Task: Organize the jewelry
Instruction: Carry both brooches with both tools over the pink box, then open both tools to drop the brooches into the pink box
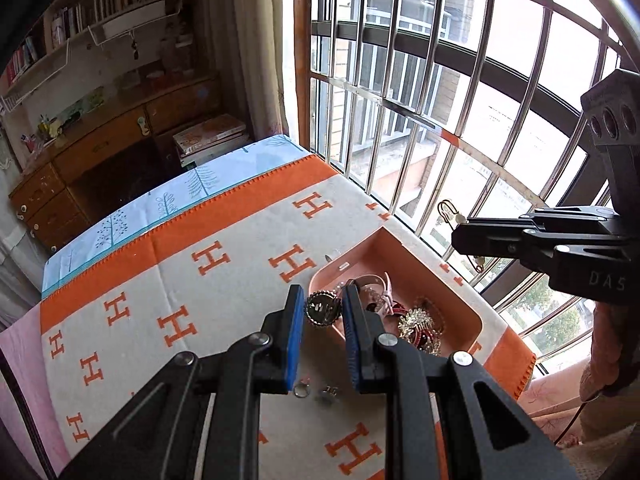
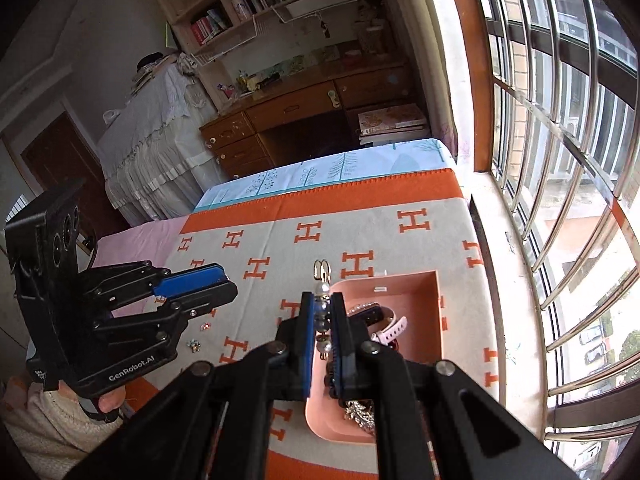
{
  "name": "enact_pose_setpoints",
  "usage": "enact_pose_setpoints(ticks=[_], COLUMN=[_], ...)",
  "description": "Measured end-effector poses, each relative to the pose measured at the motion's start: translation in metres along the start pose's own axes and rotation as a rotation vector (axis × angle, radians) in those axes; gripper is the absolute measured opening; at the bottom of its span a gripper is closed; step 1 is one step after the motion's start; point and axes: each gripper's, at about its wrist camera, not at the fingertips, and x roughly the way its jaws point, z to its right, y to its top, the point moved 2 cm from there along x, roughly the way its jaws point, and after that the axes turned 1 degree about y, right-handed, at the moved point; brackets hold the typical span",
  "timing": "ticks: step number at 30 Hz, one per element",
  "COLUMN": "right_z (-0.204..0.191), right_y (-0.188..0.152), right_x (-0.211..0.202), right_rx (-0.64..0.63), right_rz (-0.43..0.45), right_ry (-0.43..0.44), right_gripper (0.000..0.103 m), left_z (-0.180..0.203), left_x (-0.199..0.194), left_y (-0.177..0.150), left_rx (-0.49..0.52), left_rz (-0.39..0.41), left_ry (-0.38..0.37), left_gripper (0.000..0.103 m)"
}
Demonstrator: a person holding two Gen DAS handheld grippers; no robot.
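A pink tray (image 1: pixel 472 312) (image 2: pixel 434 280) lies on the orange-and-grey H-patterned blanket (image 1: pixel 224 264) (image 2: pixel 360 220). It holds a pink watch (image 2: pixel 390 326) (image 1: pixel 382 284), a gold brooch (image 1: pixel 416 320) and other jewelry. My left gripper (image 1: pixel 322 308) is shut on a round dark brooch (image 1: pixel 322 309), held above the tray's near-left edge. My right gripper (image 2: pixel 323 312) is shut on a pearl-and-gold clasp piece (image 2: pixel 322 280) above the tray; it shows in the left wrist view (image 1: pixel 460 232) with the clasp (image 1: pixel 448 212) sticking out.
Small earrings (image 1: pixel 316 392) (image 2: pixel 195 345) lie loose on the blanket left of the tray. A barred window (image 1: pixel 440 100) (image 2: pixel 560 160) runs along the right. A wooden desk (image 2: pixel 304 120) and bookshelves (image 1: pixel 120 0) stand beyond the bed's far end.
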Motion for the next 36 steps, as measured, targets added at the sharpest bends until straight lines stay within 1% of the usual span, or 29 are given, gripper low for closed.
enact_pose_setpoints(ticks=[3,8,11,15,16,17,18,19,20,21,24,28,32,36], right_z=[0.021,0.049,0.059,0.067,0.070,0.072,0.073,0.074,0.075,0.075,0.076,0.077,0.073,0.064], right_y=[-0.010,-0.030,-0.041,-0.052,-0.055,-0.057,-0.058,-0.059,-0.060,-0.061,-0.061,-0.061,-0.063,-0.064], right_x=[-0.001,0.018,0.034,0.054,0.058,0.061,0.063,0.064,0.065,0.064,0.060,0.055,0.053,0.048], right_rx=[0.036,0.075,0.092,0.099,0.106,0.113,0.117,0.120,0.122,0.123,0.127,0.131,0.130,0.118], right_rz=[-0.012,-0.080,-0.128,-0.179,-0.192,-0.202,-0.211,-0.216,-0.216,-0.214,-0.203,-0.189,-0.184,-0.181], right_ry=[-0.030,-0.069,-0.075,-0.088,-0.081,-0.077,-0.074,-0.072,-0.070,-0.070,-0.065,-0.058,-0.049,-0.041], right_gripper=[0.007,0.007,0.008,0.008,0.008,0.009,0.009,0.009,0.009,0.009,0.009,0.009,0.009,0.009], left_z=[0.018,0.033,0.039,0.047,0.050,0.052,0.054,0.056,0.056,0.056,0.053,0.048,0.043,0.033], left_x=[0.023,0.068,0.094,0.117,0.121,0.124,0.125,0.126,0.125,0.124,0.119,0.104,0.085,0.062], left_y=[0.008,0.022,0.027,0.033,0.034,0.034,0.034,0.034,0.034,0.033,0.033,0.030,0.023,0.015], left_rx=[-0.009,-0.062,-0.088,-0.112,-0.115,-0.115,-0.113,-0.110,-0.107,-0.106,-0.111,-0.120,-0.120,-0.117], left_rz=[-0.031,-0.094,-0.136,-0.158,-0.162,-0.164,-0.162,-0.160,-0.156,-0.150,-0.149,-0.123,-0.097,-0.073], left_ry=[-0.034,-0.099,-0.112,-0.134,-0.141,-0.152,-0.151,-0.141,-0.130,-0.122,-0.119,-0.099,-0.082,-0.047], left_gripper=[0.017,0.017,0.017,0.018,0.020,0.029,0.040,0.047,0.057,0.061,0.061,0.061,0.063,0.064])
